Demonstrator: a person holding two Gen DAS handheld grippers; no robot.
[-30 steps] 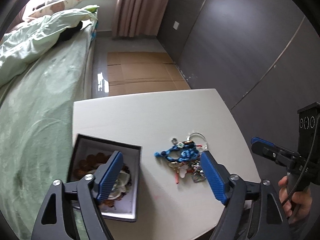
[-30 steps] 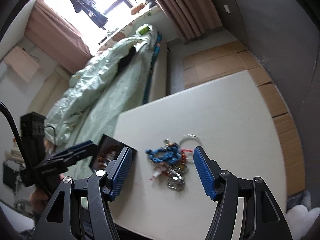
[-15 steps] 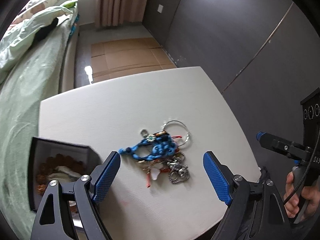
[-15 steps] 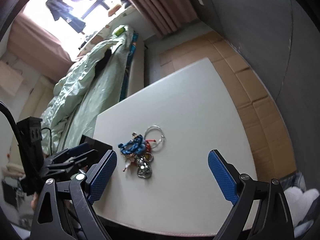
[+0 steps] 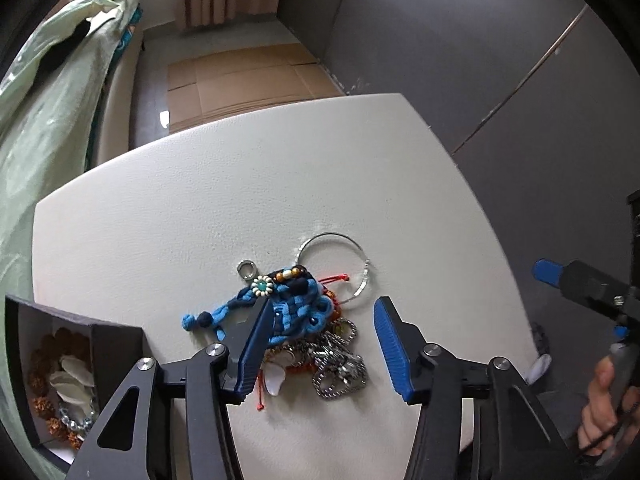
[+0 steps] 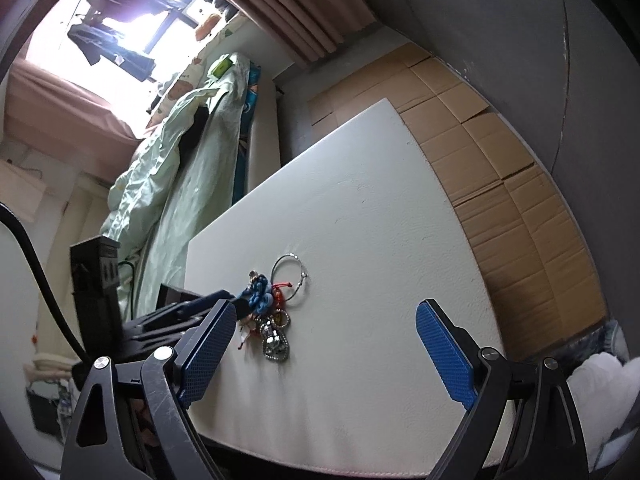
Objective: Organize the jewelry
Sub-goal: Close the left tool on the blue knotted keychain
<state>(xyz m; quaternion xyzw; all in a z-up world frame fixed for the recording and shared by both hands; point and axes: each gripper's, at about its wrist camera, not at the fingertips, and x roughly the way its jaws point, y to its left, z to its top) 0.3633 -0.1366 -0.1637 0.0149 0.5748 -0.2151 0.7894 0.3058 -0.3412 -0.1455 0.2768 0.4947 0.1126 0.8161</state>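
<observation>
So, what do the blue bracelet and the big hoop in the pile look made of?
The blue bracelet looks like braided cord, matte, with visible knotted weave in two blues. The hoop looks like thin silver-toned metal wire: it glints, holds a clean round shape and shows a small clasp. The alloy cannot be told.

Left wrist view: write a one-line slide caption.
Left gripper closing over tangled blue braided bracelet on white table, open jewelry box alongside.

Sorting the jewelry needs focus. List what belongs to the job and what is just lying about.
Job:
- blue braided cord bracelet
- thin silver wire hoop
- rhinestone metal charms
- dark open jewelry box
- left gripper

Lying about:
- pale green duvet
- flattened brown cardboard
</observation>
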